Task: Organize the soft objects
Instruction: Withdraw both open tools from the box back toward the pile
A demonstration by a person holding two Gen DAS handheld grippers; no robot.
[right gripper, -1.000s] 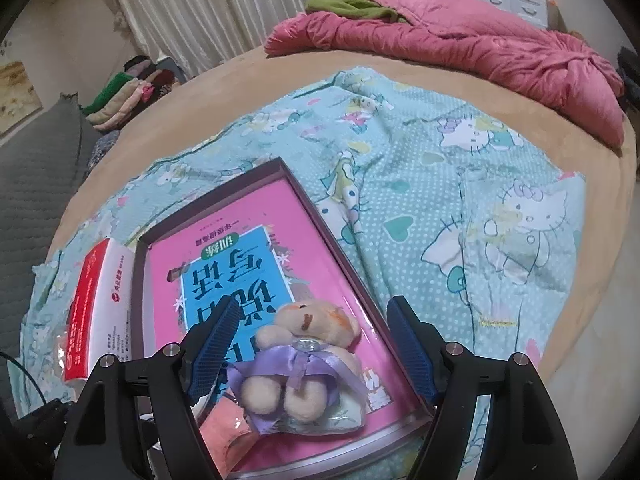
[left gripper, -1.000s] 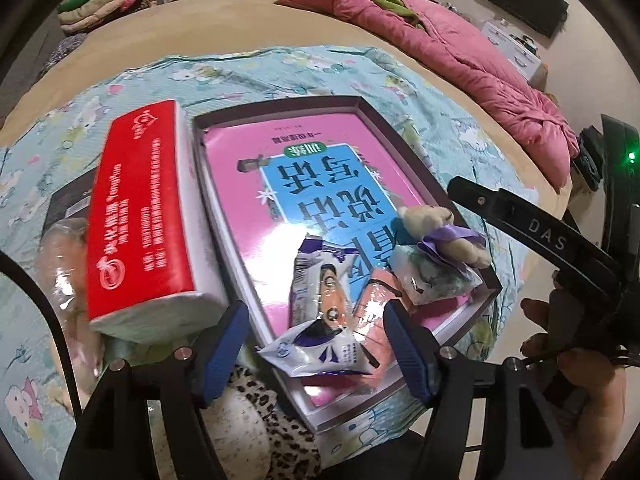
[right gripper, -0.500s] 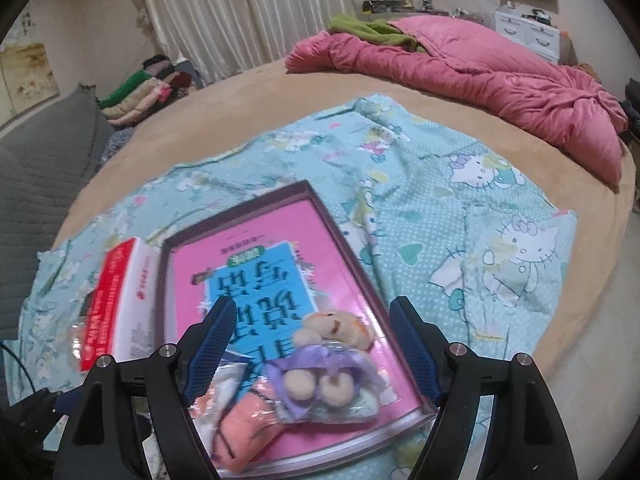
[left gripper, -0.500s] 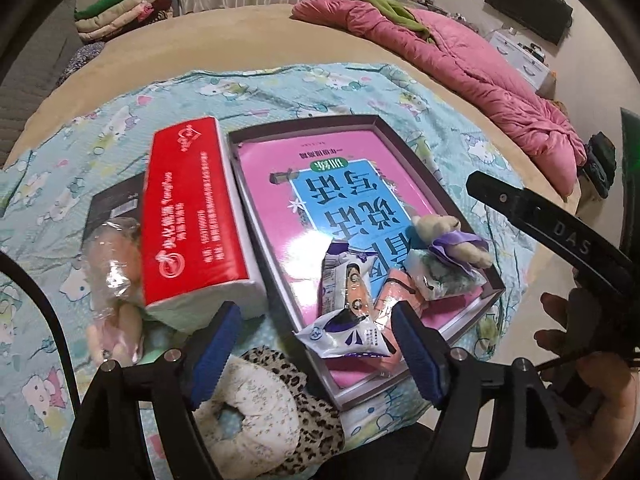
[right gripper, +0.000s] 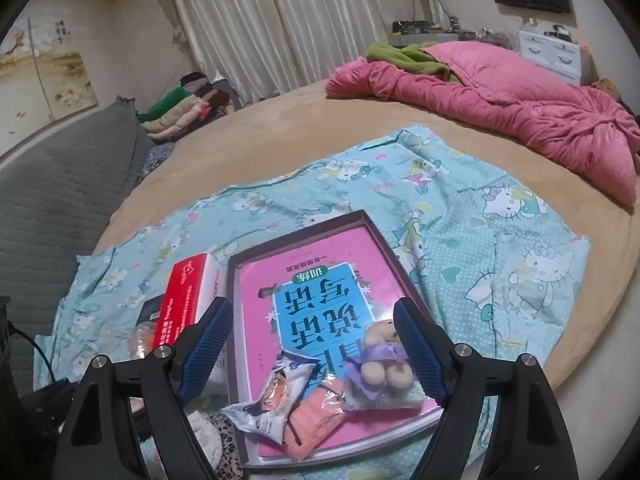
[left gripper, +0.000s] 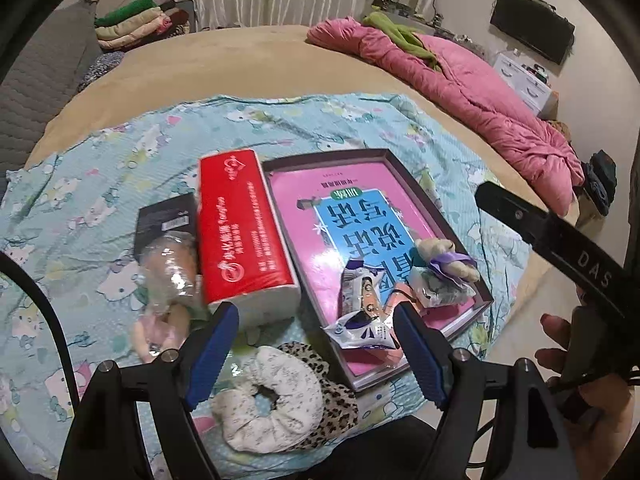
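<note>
1. Left wrist view: left gripper (left gripper: pixel 316 354) spread wide, jaws have just been opening, nothing held, hovering above the bed. White scrunchie (left gripper: pixel 268 400) and leopard scrunchie (left gripper: pixel 336 396) lie just outside the tray (left gripper: pixel 404 164); bagged plush doll (left gripper: pixel 164 280) touches the red tissue pack (left gripper: pixel 240 228).
2. Risk: on a reach for a scrunchie, the jaws could snag the thin sheet (left gripper: pixel 120 148) or grab both, since they overlap.
3. Right wrist view: right gripper (right gripper: pixel 316 346) also wide, jaws just been opening, empty. Bear in bag (right gripper: pixel 380 368), snack packet (right gripper: pixel 272 404) and a pink pack, possibly tissues (right gripper: pixel 316 420), sit in the tray's near corner.
4. Risk: crowded corner; another drop may spill over the low rim.
5. Only the left view shows the scrunchies fully and the person's hand (left gripper: pixel 576 364); only the right shows the wall painting (right gripper: pixel 44 68).
</note>
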